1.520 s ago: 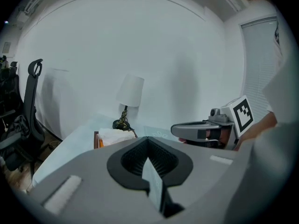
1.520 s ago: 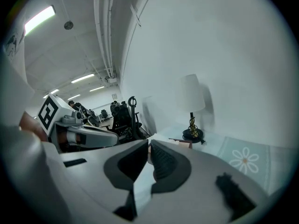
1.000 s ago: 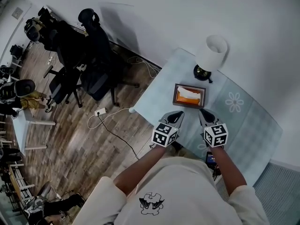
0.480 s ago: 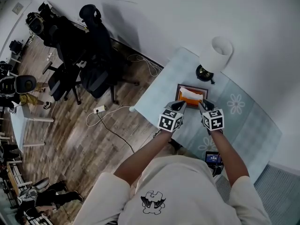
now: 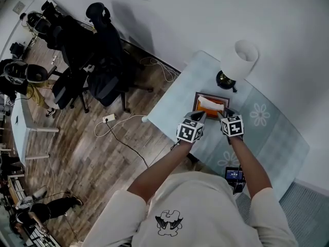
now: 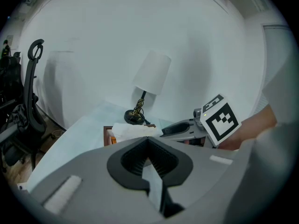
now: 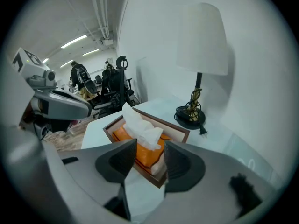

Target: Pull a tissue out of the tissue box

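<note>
On the counter (image 5: pixel 267 138), before the lamp (image 5: pixel 238 60), the tissue box (image 7: pixel 173 126) sits with nothing pulled yet: my left hand-held gripper (image 6: pixel 148 141) is clenched on nothing, and my right hand-held gripper (image 7: pixel 150 146), jaws just opening wide, hangs just short of the upstanding tissue (image 7: pixel 140 124).

Count: 2 grippers, my left (image 5: pixel 199 117) and right (image 5: pixel 224 116) (right jaws just opened, nothing gripped). Just ahead of both: 1 tissue box (image 7: pixel 175 129), 1 tissue (image 7: pixel 140 125) sticking out. Beyond them: 1 lamp (image 7: pixel 201 41). Under my grippers: 1 table (image 5: pixel 180 94).
</note>
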The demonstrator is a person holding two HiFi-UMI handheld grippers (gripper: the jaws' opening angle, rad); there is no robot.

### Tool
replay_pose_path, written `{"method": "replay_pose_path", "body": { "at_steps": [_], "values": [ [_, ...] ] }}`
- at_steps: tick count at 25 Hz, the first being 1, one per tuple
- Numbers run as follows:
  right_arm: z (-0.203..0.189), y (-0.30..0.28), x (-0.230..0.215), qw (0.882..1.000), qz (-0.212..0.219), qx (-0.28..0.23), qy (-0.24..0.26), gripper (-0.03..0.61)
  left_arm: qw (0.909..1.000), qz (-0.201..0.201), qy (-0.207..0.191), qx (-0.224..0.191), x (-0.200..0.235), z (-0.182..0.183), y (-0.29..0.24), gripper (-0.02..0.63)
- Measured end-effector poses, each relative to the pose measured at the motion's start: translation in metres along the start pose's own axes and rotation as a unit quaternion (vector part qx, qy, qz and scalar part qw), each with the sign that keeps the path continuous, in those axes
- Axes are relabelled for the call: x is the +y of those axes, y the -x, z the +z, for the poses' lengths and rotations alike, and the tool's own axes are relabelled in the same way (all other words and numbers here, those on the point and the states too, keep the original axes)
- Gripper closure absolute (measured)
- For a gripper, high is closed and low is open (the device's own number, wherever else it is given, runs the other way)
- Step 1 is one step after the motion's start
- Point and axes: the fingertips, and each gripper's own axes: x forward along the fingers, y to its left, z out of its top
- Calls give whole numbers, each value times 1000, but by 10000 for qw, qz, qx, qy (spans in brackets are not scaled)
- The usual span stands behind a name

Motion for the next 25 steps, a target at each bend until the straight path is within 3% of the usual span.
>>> {"method": "replay_pose_path", "body": {
  "at_steps": [9,11,13,25],
  "values": [
    [7,-10,7,9997,0,-32,241,417,10000,68,30,8,10,-2,2,607],
    [12,-7,6,9996,-68,-105,259,518,10000,69,48,12,10,-2,2,607],
    [16,-5,7,9995,-83,-164,254,559,10000,68,61,20,10,-3,1,607],
    [30,16,18,9987,37,-460,199,565,10000,45,39,-39,6,2,6,607]
  ]
}}
